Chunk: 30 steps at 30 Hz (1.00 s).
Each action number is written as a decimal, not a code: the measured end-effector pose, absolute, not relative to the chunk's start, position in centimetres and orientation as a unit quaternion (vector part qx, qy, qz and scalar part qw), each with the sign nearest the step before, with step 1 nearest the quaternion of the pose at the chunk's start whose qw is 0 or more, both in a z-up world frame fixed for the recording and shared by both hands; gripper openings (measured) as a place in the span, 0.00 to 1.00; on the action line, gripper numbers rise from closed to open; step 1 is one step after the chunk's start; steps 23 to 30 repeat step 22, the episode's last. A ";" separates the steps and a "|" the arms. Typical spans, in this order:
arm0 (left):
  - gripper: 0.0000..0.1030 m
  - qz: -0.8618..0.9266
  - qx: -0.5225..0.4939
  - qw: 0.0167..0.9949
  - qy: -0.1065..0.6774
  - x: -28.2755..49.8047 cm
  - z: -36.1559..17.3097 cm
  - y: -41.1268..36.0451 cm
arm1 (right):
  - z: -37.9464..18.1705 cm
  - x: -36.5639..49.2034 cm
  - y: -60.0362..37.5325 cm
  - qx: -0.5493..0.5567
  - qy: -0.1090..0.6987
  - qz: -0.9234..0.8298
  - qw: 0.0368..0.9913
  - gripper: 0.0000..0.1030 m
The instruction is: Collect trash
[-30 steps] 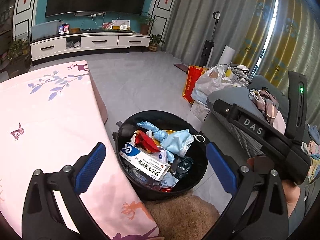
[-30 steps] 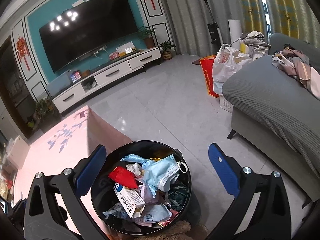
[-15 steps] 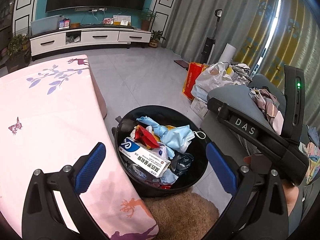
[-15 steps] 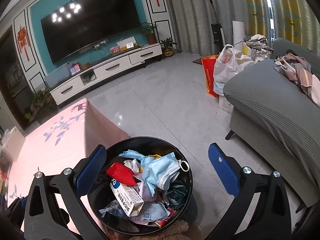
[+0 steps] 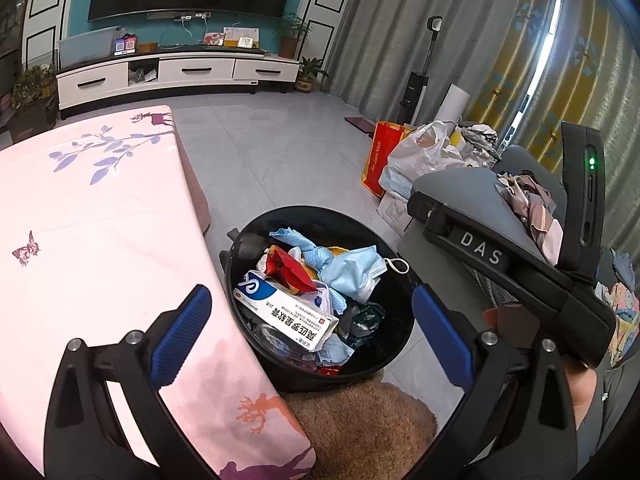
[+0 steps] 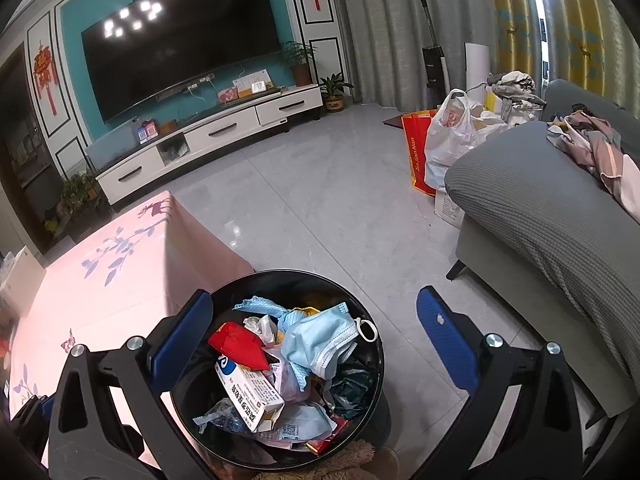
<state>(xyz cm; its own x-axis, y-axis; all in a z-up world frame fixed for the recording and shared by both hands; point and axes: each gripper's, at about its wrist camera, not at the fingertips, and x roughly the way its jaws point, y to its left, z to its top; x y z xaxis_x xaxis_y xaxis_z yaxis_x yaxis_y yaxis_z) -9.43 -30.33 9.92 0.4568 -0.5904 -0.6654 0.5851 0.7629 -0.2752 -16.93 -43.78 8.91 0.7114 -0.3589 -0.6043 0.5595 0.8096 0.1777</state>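
Living-room floor, black trash bin [image 5: 400, 340] between pink-clothed table [image 5: 100, 220] and grey sofa [image 6: 540, 220] | bin filled with masks, boxes, wrappers; we see nothing left on the table | left hand-held gripper [image 5: 312, 332] spread wide, empty, bin ahead and below | right hand-held gripper [image 6: 316, 340] also wide, empty, directly over bin, we judge it nearer.

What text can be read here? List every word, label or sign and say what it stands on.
"DAS": white letters on the black body of the right claw's handle.
"Jin Jian Nan": running down the side of the red shopping bag.
Medicine box in the black trash bin: blue logo and Chinese print, too blurred to read.
Cards on the TV cabinet: too small to read.
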 end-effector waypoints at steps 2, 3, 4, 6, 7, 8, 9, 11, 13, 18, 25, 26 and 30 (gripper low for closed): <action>0.97 -0.345 -0.003 0.853 0.392 -9.4 9.9 -30.4 | 8.7 -16.9 -43.8 0.175 0.286 -0.254 0.907 0.97; 0.97 -0.346 -0.003 0.852 0.392 -9.5 9.9 -30.4 | 8.7 -16.9 -43.8 0.173 0.287 -0.255 0.907 0.97; 0.97 -0.347 -0.002 0.852 0.392 -9.5 9.9 -30.4 | 8.6 -16.9 -43.8 0.172 0.288 -0.256 0.907 0.97; 0.97 -0.348 -0.002 0.851 0.393 -9.5 9.9 -30.4 | 8.4 -16.8 -43.9 0.170 0.290 -0.258 0.906 0.97; 0.97 -0.349 -0.002 0.851 0.393 -9.5 9.9 -30.4 | 8.4 -16.9 -43.9 0.170 0.291 -0.258 0.905 0.97; 0.97 -0.348 -0.003 0.850 0.394 -9.5 9.8 -30.4 | 8.4 -16.8 -43.8 0.170 0.291 -0.258 0.905 0.97; 0.97 -0.348 -0.003 0.850 0.395 -9.5 9.8 -30.4 | 8.4 -16.8 -43.8 0.169 0.290 -0.259 0.906 0.97; 0.97 -0.348 -0.005 0.850 0.395 -9.4 9.8 -30.4 | 8.4 -16.8 -43.9 0.167 0.288 -0.260 0.906 0.97; 0.97 -0.348 -0.003 0.850 0.395 -9.5 9.8 -30.4 | 8.3 -16.8 -43.9 0.166 0.289 -0.260 0.906 0.97; 0.97 -0.347 -0.003 0.851 0.394 -9.4 9.9 -30.4 | 8.4 -16.7 -43.9 0.165 0.292 -0.263 0.905 0.97; 0.97 -0.339 0.001 0.856 0.391 -9.5 10.0 -30.4 | 8.4 -16.7 -43.8 0.164 0.292 -0.263 0.905 0.97; 0.97 -0.339 0.001 0.856 0.391 -9.5 10.0 -30.4 | 8.4 -16.7 -43.8 0.164 0.292 -0.263 0.905 0.97; 0.97 -0.339 0.001 0.856 0.391 -9.5 10.0 -30.4 | 8.4 -16.7 -43.8 0.164 0.292 -0.263 0.905 0.97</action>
